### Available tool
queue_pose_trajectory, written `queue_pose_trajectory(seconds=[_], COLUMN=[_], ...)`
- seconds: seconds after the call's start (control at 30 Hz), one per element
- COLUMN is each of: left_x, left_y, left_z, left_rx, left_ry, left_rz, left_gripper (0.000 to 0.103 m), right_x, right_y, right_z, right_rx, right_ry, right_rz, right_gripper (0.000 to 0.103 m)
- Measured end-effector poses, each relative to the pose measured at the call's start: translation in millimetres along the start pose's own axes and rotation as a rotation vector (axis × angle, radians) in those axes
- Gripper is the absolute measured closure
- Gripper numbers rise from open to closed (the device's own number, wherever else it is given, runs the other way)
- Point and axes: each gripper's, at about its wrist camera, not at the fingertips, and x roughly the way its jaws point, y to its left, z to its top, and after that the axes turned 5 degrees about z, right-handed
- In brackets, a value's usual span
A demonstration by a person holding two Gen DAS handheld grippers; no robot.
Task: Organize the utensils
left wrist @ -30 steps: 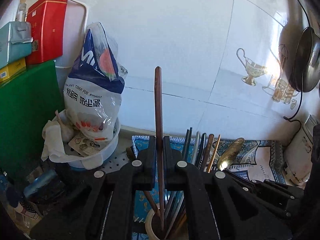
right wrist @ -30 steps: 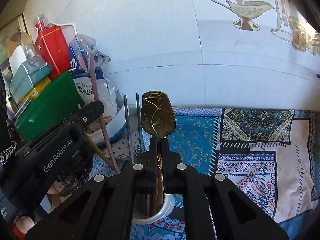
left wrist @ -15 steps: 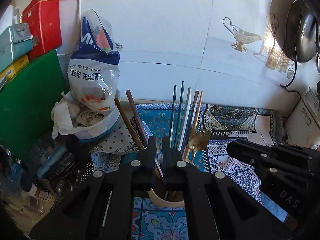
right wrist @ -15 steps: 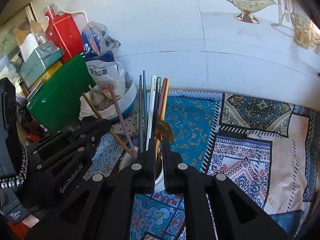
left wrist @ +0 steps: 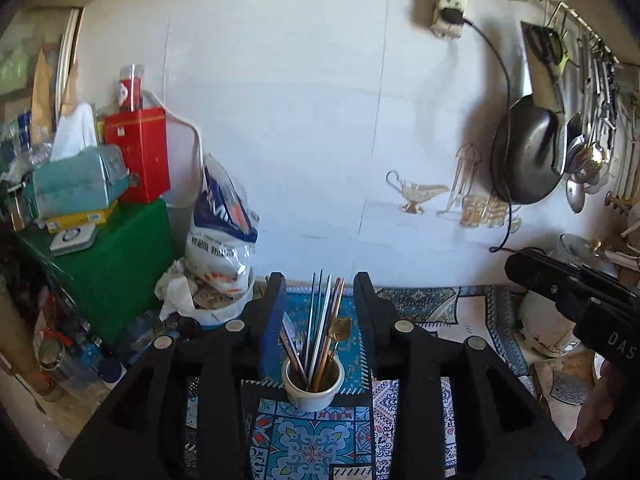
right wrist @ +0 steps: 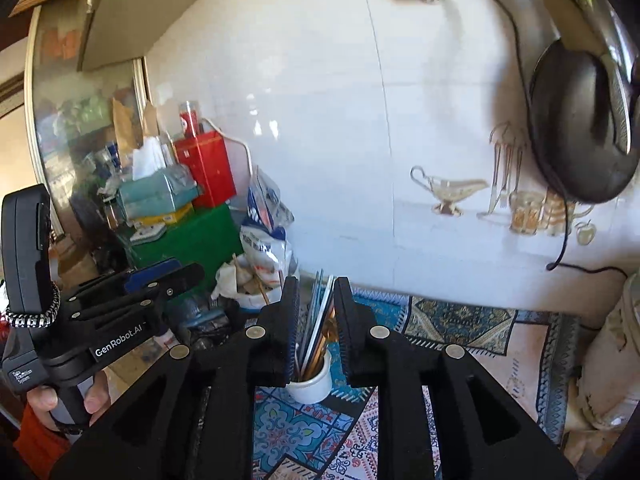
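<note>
Chopsticks and a gold spoon stand in a white cup, lower centre.
Left gripper and right gripper gape empty (light, slick sticks; pinch mid-shaft).

You're looking at a counter w/ patterned cloth lying over it; white utensil cup standing on cloth, white tub sitting by its left edge.

Sunlit white tiled wall rises behind a patterned tablecloth.
</note>
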Motion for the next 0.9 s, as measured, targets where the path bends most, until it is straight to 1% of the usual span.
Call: queue_pose_trajectory(seconds=[0.03,0.1,0.13,0.17,0.2,0.23,0.27,0.3,0.33,0.37,0.4,0.43,0.47,0.53,0.57,0.67,0.9], left_x=[-16,-43,-59,-72,-83,-95,-105,-114,-124,-131,-139,-147,-151,-162,-167,-176,-193], left_y=[-1,-1,-1,-1,0,0,1,2,3,3,5,6,8,12,13,18,26], left_z=[3,8,9,9,8,7,4,1,-2,-5,-9,-13,-16,-23,-27,-36,-49], left_rx=[0.005,0.010,0.012,0.014,0.016,0.019,0.020,0.021,0.027,0.030,0.031,0.030,0.031,0.030,0.031,0.025,0.014], left_ry=[-0.032,-0.085,-0.115,-0.137,-0.156,-0.174,-0.187,-0.198,-0.206,-0.211,-0.216,-0.220,-0.222,-0.223,-0.222,-0.209,-0.211], left_rz=[-0.002,-0.012,-0.018,-0.023,-0.027,-0.031,-0.032,-0.030,-0.031,-0.030,-0.029,-0.031,-0.032,-0.027,-0.021,-0.015,-0.010], left_gripper=[0.063,0.058,0.054,0.049,0.046,0.039,0.033,0.030,0.025,0.018,0.015,0.010,0.006,0.001,0.001,0.001,0.001], right_x=[-11,-34,-45,-55,-65,-74,-80,-86,-92,-98,-104,-109,-115,-125,-131,-140,-144], right_y=[4,13,18,23,29,36,39,46,50,55,60,65,70,76,79,88,98], right_z=[2,4,5,4,3,1,0,-2,-5,-9,-12,-16,-20,-27,-30,-39,-50], right_rx=[-0.004,-0.009,-0.013,-0.019,-0.025,-0.033,-0.036,-0.037,-0.035,-0.032,-0.029,-0.025,-0.023,-0.027,-0.032,-0.041,-0.023], right_ry=[-0.030,-0.087,-0.115,-0.138,-0.156,-0.174,-0.183,-0.193,-0.202,-0.213,-0.224,-0.232,-0.238,-0.248,-0.251,-0.248,-0.214], right_rz=[-0.009,-0.031,-0.047,-0.064,-0.084,-0.110,-0.127,-0.149,-0.169,-0.188,-0.205,-0.222,-0.244,-0.288,-0.306,-0.340,-0.347], right_gripper=[0.085,0.077,0.074,0.069,0.066,0.065,0.058,0.048,0.043,0.033,0.025,0.022,0.016,0.006,0.000,0.000,0.000])
